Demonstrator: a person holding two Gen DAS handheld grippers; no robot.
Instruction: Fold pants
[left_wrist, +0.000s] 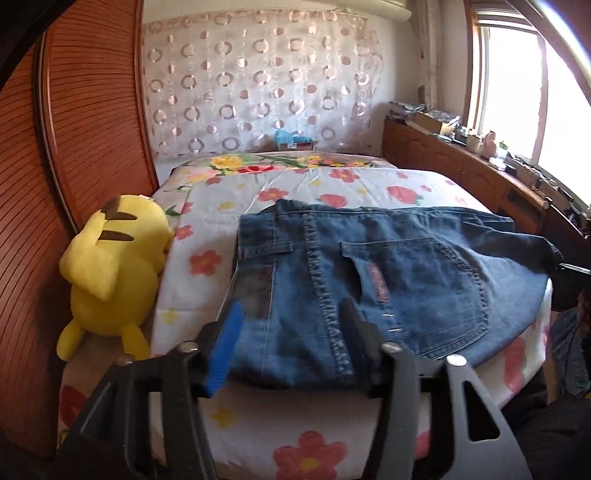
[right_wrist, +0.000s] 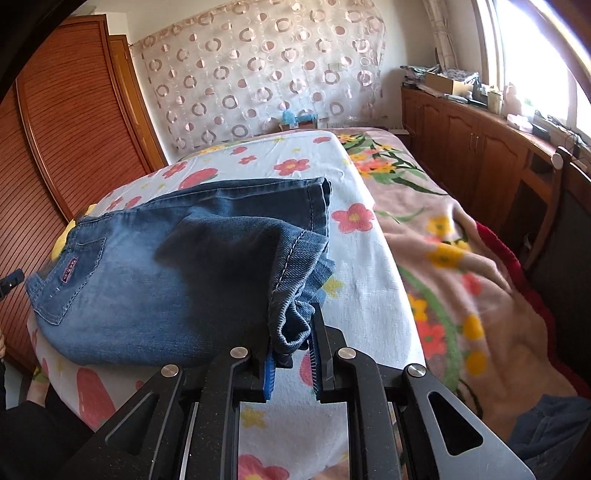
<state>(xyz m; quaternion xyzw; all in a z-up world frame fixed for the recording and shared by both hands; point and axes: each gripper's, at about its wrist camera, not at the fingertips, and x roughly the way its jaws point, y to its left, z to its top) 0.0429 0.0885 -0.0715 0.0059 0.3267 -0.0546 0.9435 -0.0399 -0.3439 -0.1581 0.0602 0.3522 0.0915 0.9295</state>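
Counts, per both wrist views:

- One pair of jeans (left_wrist: 388, 280) is seen, lying folded on the flower-print sheet (left_wrist: 295, 184).
- One back pocket (left_wrist: 424, 291) is visible on it; one pink label (left_wrist: 378, 282) is counted there.
- Two hem ends (right_wrist: 295, 258) are seen at the right side.
- Two grippers are counted: left gripper (left_wrist: 288, 343), right gripper (right_wrist: 291, 354).
- One yellow plush toy (left_wrist: 114, 273) is seen.
- One floral blanket (right_wrist: 461, 266) is seen beside the sheet.
- One window (left_wrist: 517, 92) is seen.
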